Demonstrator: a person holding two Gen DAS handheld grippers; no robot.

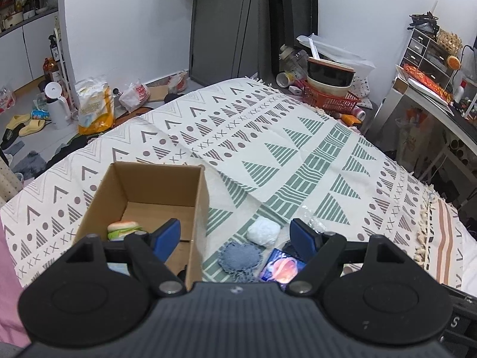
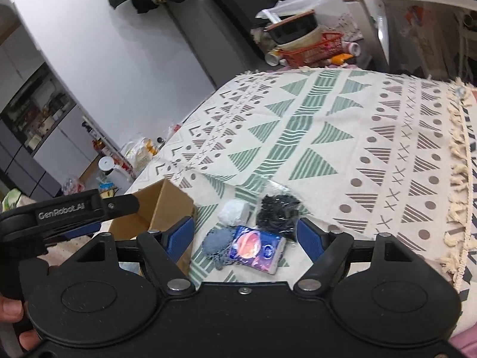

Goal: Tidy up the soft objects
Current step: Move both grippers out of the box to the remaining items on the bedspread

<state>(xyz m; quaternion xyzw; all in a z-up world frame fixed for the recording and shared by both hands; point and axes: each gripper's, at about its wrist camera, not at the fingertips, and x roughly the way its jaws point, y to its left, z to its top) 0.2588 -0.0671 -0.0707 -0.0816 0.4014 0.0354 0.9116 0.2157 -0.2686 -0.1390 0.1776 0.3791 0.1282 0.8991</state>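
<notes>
An open cardboard box (image 1: 167, 185) stands on the patterned bedspread and holds a soft burger toy (image 1: 123, 229). Beside it lie a white fluffy lump (image 1: 263, 230), a grey-blue fringed pad (image 1: 240, 256) and a blue-and-pink packet (image 1: 283, 268). My left gripper (image 1: 235, 235) is open and empty, above the box's right wall and the pad. In the right wrist view the box (image 2: 167, 205), white lump (image 2: 234, 212), grey pad (image 2: 215, 243), packet (image 2: 256, 249) and a clear bag of black pieces (image 2: 277, 210) show. My right gripper (image 2: 246, 235) is open and empty above the packet.
The bedspread (image 1: 283, 149) has a tasselled edge (image 2: 459, 179) on the right. A red basket with bowls (image 1: 331, 89) stands beyond the bed's far end. Bags, a white kettle (image 1: 56, 104) and slippers litter the floor at left. A desk (image 1: 441, 98) stands at right.
</notes>
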